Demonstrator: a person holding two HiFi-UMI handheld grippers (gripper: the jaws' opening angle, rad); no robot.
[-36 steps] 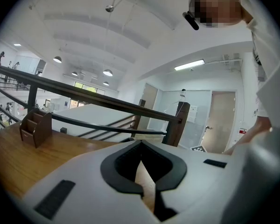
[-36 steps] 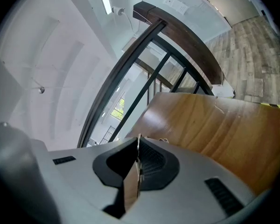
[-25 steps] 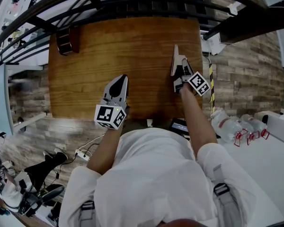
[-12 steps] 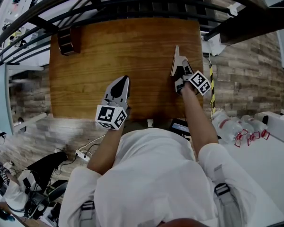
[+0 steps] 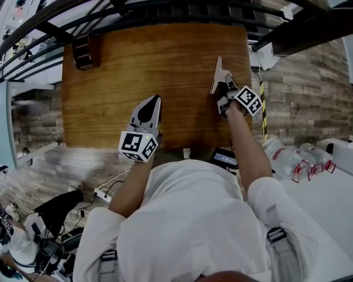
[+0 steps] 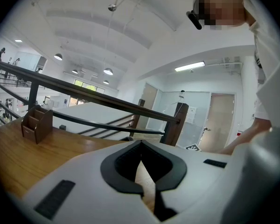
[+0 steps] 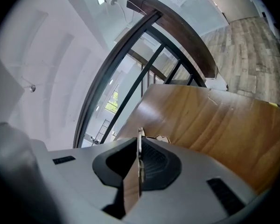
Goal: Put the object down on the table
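Observation:
A thin flat board point(image 5: 216, 75) stands on edge above the right side of the wooden table point(image 5: 141, 57). My right gripper point(image 5: 225, 87) is shut on its lower end. In the right gripper view the board point(image 7: 132, 185) runs edge-on between the dark pads of that gripper point(image 7: 139, 148), with the table point(image 7: 214, 125) beyond. My left gripper point(image 5: 153, 99) hovers over the table's near middle. Its jaws meet at the tips with nothing between them, and wood shows through the gap behind the tips of the left gripper point(image 6: 141, 143).
A brown wooden holder point(image 5: 84, 50) sits at the table's far left corner, also seen as the holder point(image 6: 36, 123). A dark railing point(image 5: 165, 4) runs behind the table. Several plastic bottles point(image 5: 291, 157) lie on a white surface at the right. Cables lie on the floor at the lower left.
The board has turned slightly in the right gripper and shows a little more of its face. The left gripper has barely moved.

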